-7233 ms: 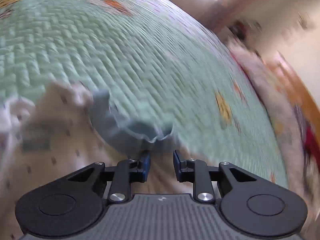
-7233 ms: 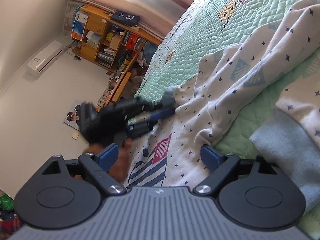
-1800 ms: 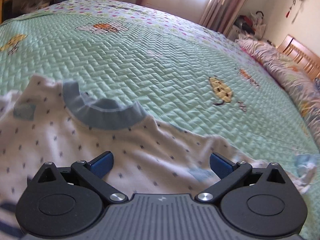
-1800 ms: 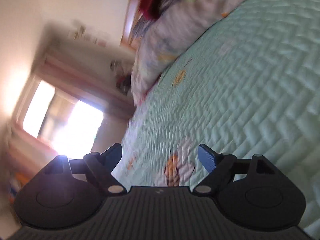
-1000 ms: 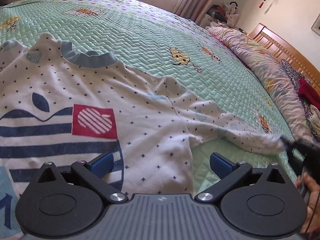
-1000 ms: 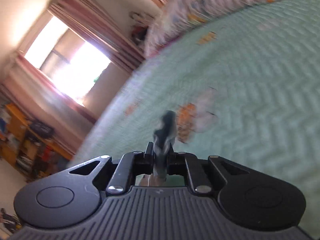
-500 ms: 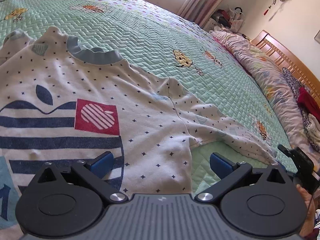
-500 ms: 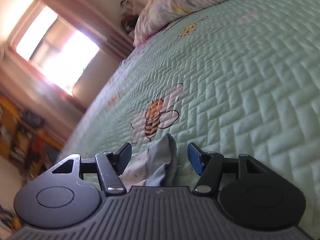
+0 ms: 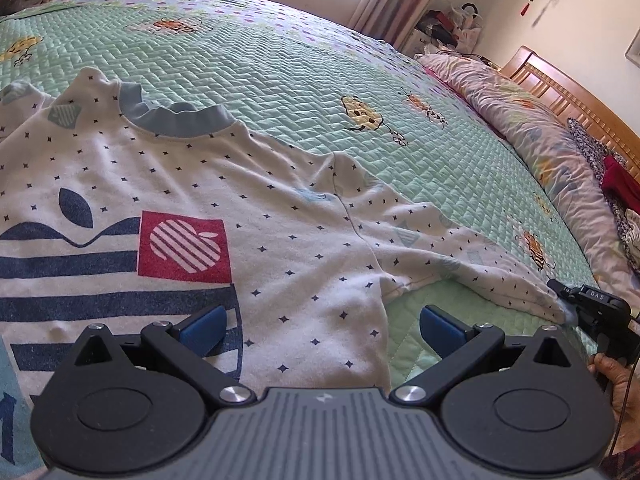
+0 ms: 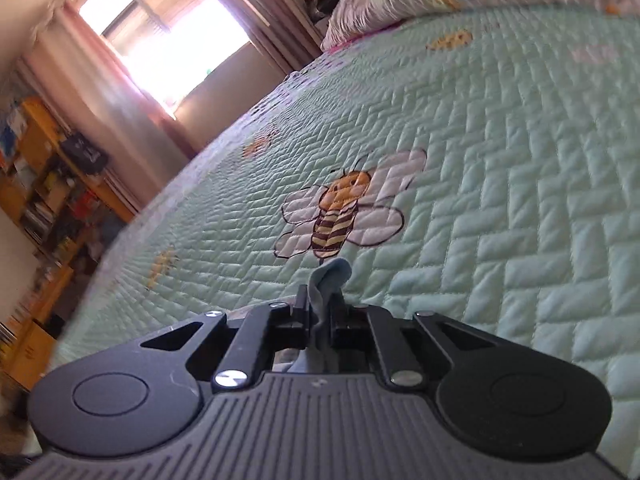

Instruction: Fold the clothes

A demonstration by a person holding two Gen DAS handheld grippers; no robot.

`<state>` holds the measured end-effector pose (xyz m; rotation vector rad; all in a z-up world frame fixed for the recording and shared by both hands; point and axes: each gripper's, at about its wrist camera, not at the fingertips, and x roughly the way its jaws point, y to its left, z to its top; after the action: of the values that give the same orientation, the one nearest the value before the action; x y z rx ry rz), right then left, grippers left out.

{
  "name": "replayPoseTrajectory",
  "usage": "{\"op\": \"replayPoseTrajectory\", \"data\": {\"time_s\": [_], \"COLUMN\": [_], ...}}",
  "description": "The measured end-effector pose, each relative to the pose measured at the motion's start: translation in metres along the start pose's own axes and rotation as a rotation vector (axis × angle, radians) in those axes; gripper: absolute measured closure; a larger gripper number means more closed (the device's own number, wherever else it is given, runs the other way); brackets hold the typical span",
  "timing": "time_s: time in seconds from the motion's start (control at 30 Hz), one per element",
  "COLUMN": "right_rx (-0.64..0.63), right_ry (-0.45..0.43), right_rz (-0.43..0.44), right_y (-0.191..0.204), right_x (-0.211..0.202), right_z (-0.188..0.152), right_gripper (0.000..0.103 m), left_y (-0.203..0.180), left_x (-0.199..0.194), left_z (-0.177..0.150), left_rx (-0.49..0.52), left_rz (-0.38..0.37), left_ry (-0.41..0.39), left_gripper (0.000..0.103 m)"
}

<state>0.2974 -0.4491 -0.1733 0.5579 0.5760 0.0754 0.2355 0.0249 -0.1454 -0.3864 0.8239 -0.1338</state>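
A white star-print sweatshirt [image 9: 200, 200] with a pale blue collar [image 9: 176, 120] and a red apple patch lies flat on the green quilt [image 9: 280, 60]. My left gripper [image 9: 320, 326] hovers open over the shirt's right side edge, nothing between its blue pads. The right sleeve [image 9: 460, 256] stretches out to the right, where my right gripper [image 9: 576, 304] pinches its end. In the right wrist view the right gripper [image 10: 320, 304] has its jaws closing tight on the blue cuff [image 10: 334, 272], which sticks up between the fingers just above the quilt.
A rolled floral duvet [image 9: 540, 136] and a wooden headboard [image 9: 568, 92] run along the bed's far right side. A cluttered bookshelf [image 10: 40, 184] and a curtained window [image 10: 168, 28] stand beyond the bed. A bee patch [image 10: 340, 212] lies ahead of the cuff.
Half a second ago the right jaws stood apart around the blue cuff; now they are shut on it, and the right gripper has rolled. The left gripper has stayed put.
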Motion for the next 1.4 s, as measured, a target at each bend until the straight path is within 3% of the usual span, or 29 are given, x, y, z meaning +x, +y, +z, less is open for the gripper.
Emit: {"op": "replayPoseTrajectory", "data": {"time_s": [0.2, 0.33, 0.43, 0.57, 0.7, 0.8, 1.0, 1.1, 1.17, 1.2, 1.27, 1.37, 1.4], "right_rx": [-0.267, -0.264, -0.154, -0.023, -0.008, 0.01, 0.068, 0.073, 0.07, 0.067, 0.062, 0.064, 0.065], "right_ry": [-0.12, -0.032, -0.004, -0.024, -0.022, -0.021, -0.023, -0.023, -0.024, -0.025, -0.028, -0.029, -0.029], "right_rz": [-0.217, -0.279, -0.216, -0.131, -0.119, -0.108, -0.07, -0.066, -0.069, -0.072, -0.076, -0.076, -0.075], "right_y": [0.048, 0.032, 0.01, -0.007, -0.006, -0.007, -0.017, -0.018, -0.017, -0.017, -0.016, -0.016, -0.016], "right_x": [-0.038, -0.012, 0.008, 0.003, 0.002, 0.004, 0.004, 0.005, 0.006, 0.006, 0.006, 0.006, 0.006], "right_z": [0.014, 0.003, -0.005, -0.003, -0.001, 0.002, 0.002, 0.003, 0.003, 0.003, 0.003, 0.002, 0.002], "right_gripper": [0.093, 0.093, 0.093, 0.093, 0.093, 0.093, 0.093, 0.093, 0.093, 0.093, 0.093, 0.093, 0.093], "left_y": [0.006, 0.007, 0.005, -0.008, -0.031, -0.029, 0.024, 0.036, 0.032, 0.029, 0.029, 0.041, 0.045], "left_x": [0.0, 0.001, 0.002, 0.004, 0.016, 0.034, 0.041, 0.044, 0.048, 0.049, 0.049, 0.047, 0.053], "left_z": [0.002, 0.004, 0.006, 0.026, 0.062, 0.089, 0.127, 0.126, 0.119, 0.116, 0.112, 0.11, 0.11], "left_rx": [-0.009, -0.012, -0.01, 0.012, 0.084, 0.093, 0.048, 0.169, 0.276, 0.311, 0.278, 0.03, -0.018], "left_rz": [-0.016, -0.021, -0.014, -0.018, -0.023, 0.058, 0.272, 0.383, 0.409, 0.394, 0.284, -0.031, -0.079], "left_ry": [-0.006, -0.005, 0.005, -0.016, -0.073, -0.109, -0.165, -0.133, -0.121, -0.116, -0.106, -0.097, -0.09], "left_gripper": [0.001, 0.001, 0.001, 0.001, 0.001, 0.007, 0.018, 0.018, 0.02, 0.02, 0.023, 0.023, 0.023]}}
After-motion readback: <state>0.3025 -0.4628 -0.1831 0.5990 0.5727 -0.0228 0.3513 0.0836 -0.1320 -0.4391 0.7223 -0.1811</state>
